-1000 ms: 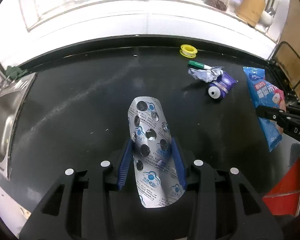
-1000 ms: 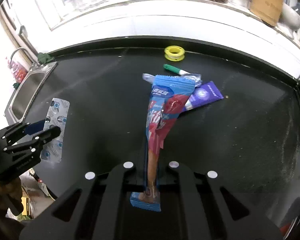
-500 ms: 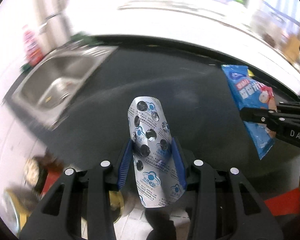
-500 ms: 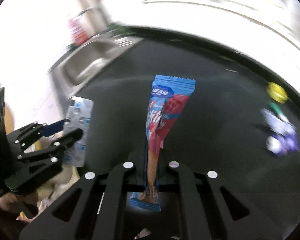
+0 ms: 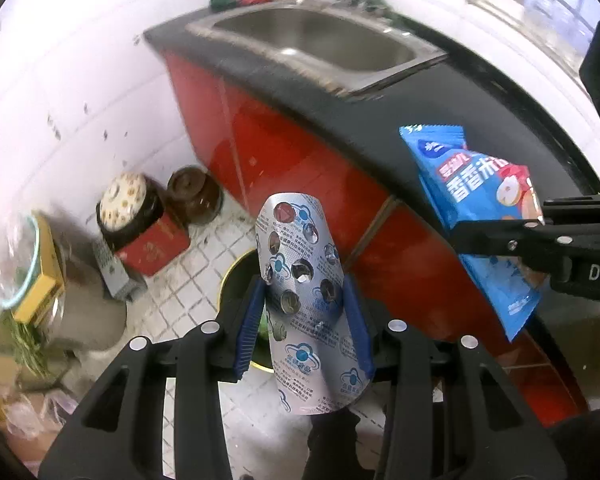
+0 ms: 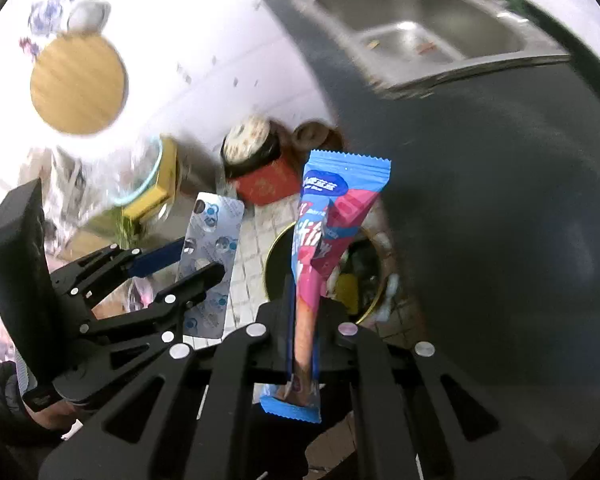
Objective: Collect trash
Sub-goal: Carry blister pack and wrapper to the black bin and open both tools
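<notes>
**Kitchen floor swung into view as both hands carried trash off the counter**

Tiled floor and a red cabinet front filled most of both wrist views, where a second before the cameras had looked across the black counter at a yellow roll, a green marker and a purple tube.

Nearest the left camera, the left gripper (image 5: 305,322) was clamped on a silver pill sheet (image 5: 306,304), its blue pads pressing the two long edges so that the sheet bowed between them; that hold looked the same as a second earlier. Nearest the right camera, the right gripper (image 6: 305,336) was pinched fully together on the lower part of a blue and pink snack wrapper (image 6: 328,248), which stood up from the jaws much as it had before.

Just beyond both loads, low on the floor, sat a round bin (image 6: 374,304) with a gold rim, already holding scraps. Seen from the right wrist, the wrapper hung in front of the bin's mouth, and the pill sheet was just to its left. From the left wrist the bin (image 5: 228,280) was partly hidden behind the sheet.

Farther off stood jars and a red box against the white wall, and the steel sink (image 5: 316,40) at the end of the black counter (image 6: 500,200).

Judging by this, the pickup was done and both pieces seemed ready to be dropped. The leftover items on the counter were out of view.
</notes>
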Action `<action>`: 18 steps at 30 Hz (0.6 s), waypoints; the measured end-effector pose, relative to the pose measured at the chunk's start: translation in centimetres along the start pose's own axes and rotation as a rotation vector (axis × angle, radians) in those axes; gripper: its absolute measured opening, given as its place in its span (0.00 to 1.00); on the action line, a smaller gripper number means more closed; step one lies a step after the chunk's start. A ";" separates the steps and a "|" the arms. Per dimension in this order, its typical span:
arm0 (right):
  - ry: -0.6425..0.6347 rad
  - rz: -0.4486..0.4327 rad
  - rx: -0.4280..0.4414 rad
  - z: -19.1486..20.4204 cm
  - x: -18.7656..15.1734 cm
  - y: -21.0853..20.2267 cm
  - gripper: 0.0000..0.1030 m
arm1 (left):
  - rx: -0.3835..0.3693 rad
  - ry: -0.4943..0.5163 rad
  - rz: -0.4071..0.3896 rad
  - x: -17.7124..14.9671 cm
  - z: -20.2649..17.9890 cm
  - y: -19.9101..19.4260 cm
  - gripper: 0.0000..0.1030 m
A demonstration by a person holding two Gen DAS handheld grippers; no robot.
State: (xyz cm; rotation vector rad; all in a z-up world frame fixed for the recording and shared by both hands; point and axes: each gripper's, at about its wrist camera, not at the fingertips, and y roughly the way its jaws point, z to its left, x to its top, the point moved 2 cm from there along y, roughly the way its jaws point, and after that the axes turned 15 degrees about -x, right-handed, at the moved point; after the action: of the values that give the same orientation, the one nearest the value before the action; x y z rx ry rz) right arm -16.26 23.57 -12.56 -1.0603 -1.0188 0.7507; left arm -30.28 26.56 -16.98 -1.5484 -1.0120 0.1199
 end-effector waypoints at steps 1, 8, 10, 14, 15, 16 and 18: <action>-0.017 0.020 -0.002 0.9 0.2 1.0 0.06 | -0.001 -0.019 0.005 -0.4 1.2 0.4 0.39; -0.072 0.093 -0.025 4.0 1.5 5.0 0.06 | -0.021 -0.075 0.029 -1.5 4.9 2.6 0.40; -0.076 0.103 -0.030 4.1 2.0 5.8 0.06 | -0.026 -0.075 0.030 -1.4 5.1 2.8 0.40; -0.076 0.113 -0.039 4.1 2.2 6.6 0.06 | -0.038 -0.070 0.027 -1.0 5.4 3.4 0.39; -0.073 0.114 -0.042 4.0 2.2 6.6 0.07 | -0.045 -0.071 0.029 -0.9 5.5 3.5 0.39; -0.069 0.116 -0.044 3.8 2.2 6.4 0.07 | -0.049 -0.069 0.032 -0.7 5.5 3.6 0.40; -0.071 0.128 -0.050 3.8 2.4 6.6 0.07 | -0.044 -0.060 0.036 -0.6 5.5 3.9 0.48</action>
State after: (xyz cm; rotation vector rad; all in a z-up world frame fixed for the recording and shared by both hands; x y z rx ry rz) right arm -19.08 29.15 -17.51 -1.1569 -1.0417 0.8759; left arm -31.93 30.72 -22.08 -1.6117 -1.0405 0.1713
